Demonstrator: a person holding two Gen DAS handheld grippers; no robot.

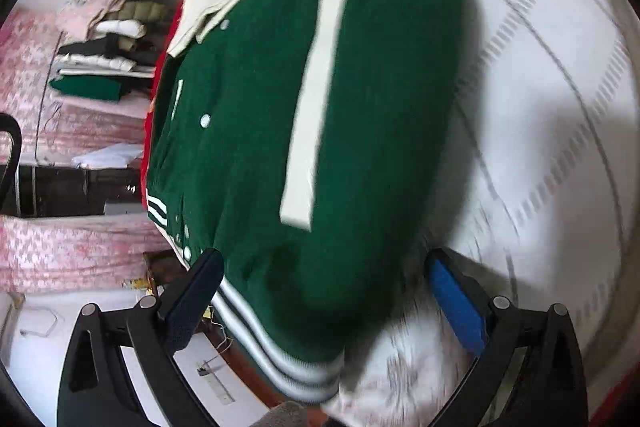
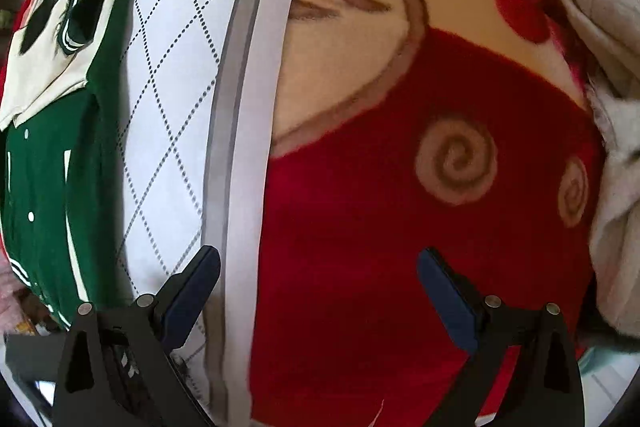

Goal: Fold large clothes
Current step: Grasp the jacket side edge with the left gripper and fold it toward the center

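Green jacket [image 1: 360, 131] lay folded on the bed [image 1: 552, 107]; left gripper [image 1: 324, 291] and right gripper [image 2: 320, 287] hung wide, holding nothing, apparently released.

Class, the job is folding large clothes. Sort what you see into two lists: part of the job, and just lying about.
Part of the job: green jacket, left gripper, right gripper.

Lying about: clothes pile, white quilt, red blanket.
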